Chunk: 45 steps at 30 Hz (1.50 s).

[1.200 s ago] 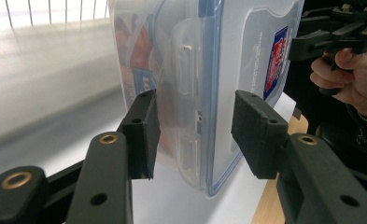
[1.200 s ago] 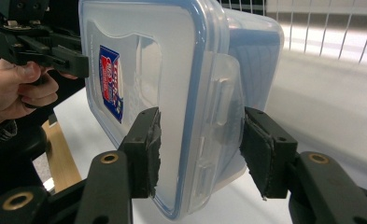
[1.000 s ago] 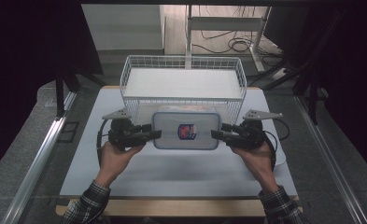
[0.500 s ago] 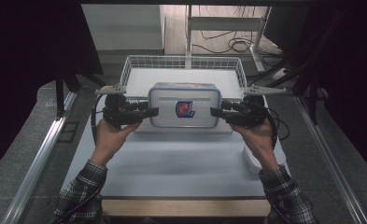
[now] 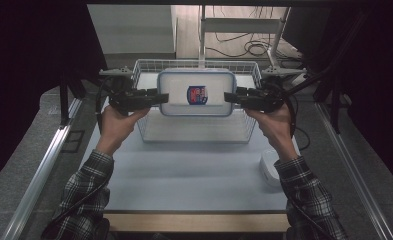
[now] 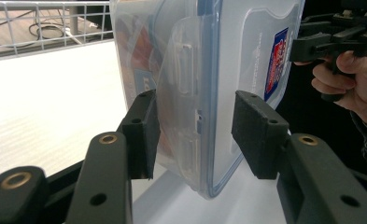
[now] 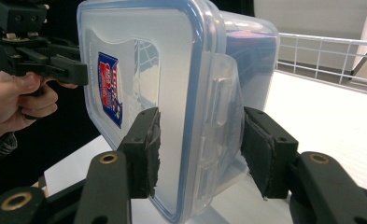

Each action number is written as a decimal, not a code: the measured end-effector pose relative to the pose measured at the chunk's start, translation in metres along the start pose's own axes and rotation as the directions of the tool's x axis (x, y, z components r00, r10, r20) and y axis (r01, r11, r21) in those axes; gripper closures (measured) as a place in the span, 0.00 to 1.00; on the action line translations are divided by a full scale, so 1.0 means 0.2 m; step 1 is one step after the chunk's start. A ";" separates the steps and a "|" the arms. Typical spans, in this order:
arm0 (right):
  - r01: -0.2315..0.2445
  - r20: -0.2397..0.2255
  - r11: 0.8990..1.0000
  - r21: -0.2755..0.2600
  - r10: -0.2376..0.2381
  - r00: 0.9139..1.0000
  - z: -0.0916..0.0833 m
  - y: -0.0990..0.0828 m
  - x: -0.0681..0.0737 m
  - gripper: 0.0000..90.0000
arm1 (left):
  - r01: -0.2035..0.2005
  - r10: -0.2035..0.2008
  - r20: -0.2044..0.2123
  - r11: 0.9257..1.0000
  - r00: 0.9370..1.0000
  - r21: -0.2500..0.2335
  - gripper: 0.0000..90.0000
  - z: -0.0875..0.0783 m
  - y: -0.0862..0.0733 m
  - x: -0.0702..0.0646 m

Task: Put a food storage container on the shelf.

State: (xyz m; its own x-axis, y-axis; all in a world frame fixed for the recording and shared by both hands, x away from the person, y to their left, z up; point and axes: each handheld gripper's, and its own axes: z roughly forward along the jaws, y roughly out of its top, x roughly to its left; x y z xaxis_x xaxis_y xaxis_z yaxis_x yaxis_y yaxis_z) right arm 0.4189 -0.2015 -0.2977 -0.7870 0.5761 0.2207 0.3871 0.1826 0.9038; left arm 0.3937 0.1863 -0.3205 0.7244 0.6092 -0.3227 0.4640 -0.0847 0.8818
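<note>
A clear plastic container (image 5: 196,92) with a blue-rimmed lid and a red and blue label hangs in the air over the wire basket (image 5: 149,131). My left gripper (image 5: 161,96) is shut on its left end and my right gripper (image 5: 230,97) on its right end. In the left gripper view the pads (image 6: 146,130) clamp the side latch of the container (image 6: 209,70), with the right gripper (image 6: 330,37) at the far end. In the right gripper view the pads (image 7: 146,149) squeeze the opposite latch of the container (image 7: 172,70), and the left gripper (image 7: 45,60) holds the far end.
The white wire basket stands at the far side of a pale mat (image 5: 194,170) on the table. A small white object (image 5: 270,167) lies near the right edge of the mat. Cables and a stand sit on the floor beyond the table.
Both hands have lifted the container off the mat and carried it away from the person, so it now hangs above the basket.
</note>
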 end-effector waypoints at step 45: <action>-0.061 0.099 0.998 0.011 0.060 0.993 0.17 0.10 -0.17 0.49 | 0.040 -0.041 -0.067 0.999 0.997 -0.020 0.55 0.14 0.13 0.17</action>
State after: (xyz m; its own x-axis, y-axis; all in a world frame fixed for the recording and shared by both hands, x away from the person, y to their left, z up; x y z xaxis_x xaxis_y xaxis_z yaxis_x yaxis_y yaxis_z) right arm 0.4692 -0.1896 -0.2997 -0.7111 0.6620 0.2369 0.4400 0.1561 0.8843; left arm 0.4447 0.1829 -0.3171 0.6688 0.6638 -0.3348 0.4822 -0.0446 0.8749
